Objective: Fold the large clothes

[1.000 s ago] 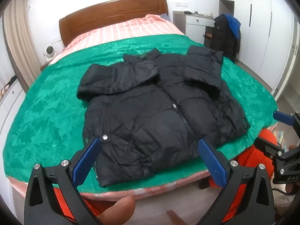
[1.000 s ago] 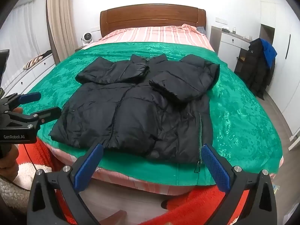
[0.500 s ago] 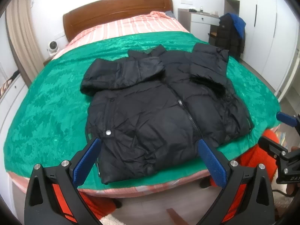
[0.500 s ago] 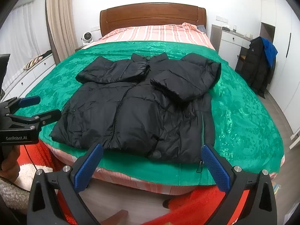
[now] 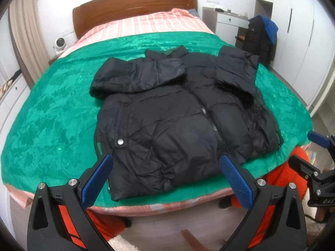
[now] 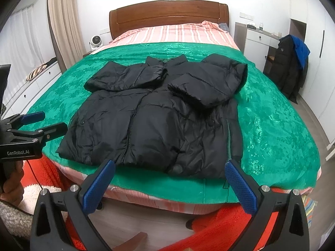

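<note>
- Jacket [image 5: 178,121]: black puffer, flat on green blanket [image 5: 52,108], both sleeves folded over chest, hem at 6 o'clock.
- Left gripper [image 5: 167,177]: spread wide, empty, just short of hem.
- Right gripper [image 6: 169,185]: same, wide open, touching nothing.

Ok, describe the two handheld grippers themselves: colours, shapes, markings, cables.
Both grippers, left and right, have black triangular cut-out arms, silver bolts and blue textured finger pads. The left body reads "GenRobot.AI" in white in the right wrist view, with a thin black cable beneath.
</note>
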### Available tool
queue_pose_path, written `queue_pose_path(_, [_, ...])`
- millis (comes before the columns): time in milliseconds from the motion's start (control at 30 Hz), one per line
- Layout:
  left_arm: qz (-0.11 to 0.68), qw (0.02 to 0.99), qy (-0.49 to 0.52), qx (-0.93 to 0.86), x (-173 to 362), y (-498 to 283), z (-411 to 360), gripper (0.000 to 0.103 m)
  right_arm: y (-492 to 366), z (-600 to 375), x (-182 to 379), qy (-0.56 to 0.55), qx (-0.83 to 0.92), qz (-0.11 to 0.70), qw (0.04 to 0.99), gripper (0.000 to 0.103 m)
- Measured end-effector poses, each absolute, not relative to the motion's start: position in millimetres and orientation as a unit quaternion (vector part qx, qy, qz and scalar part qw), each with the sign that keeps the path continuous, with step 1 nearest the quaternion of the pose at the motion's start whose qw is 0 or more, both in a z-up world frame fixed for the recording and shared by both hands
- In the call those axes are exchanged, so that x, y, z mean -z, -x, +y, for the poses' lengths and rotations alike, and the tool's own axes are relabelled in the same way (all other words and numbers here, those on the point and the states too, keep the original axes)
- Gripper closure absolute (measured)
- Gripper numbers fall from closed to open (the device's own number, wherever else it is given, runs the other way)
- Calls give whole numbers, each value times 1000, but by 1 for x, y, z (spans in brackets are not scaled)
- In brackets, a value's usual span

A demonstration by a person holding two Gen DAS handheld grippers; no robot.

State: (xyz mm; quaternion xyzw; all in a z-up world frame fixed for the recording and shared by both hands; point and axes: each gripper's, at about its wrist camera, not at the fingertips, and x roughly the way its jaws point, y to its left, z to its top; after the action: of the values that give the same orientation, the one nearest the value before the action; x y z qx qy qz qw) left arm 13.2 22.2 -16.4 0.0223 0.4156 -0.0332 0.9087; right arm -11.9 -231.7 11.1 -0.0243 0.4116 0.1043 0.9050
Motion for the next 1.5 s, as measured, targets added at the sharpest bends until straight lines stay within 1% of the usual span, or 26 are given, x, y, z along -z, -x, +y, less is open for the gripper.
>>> queue_pose_path(1500, [434, 900, -34, 27, 27, -14, 19, 0, 12, -232, -6, 21, -103, 420, 901, 0])
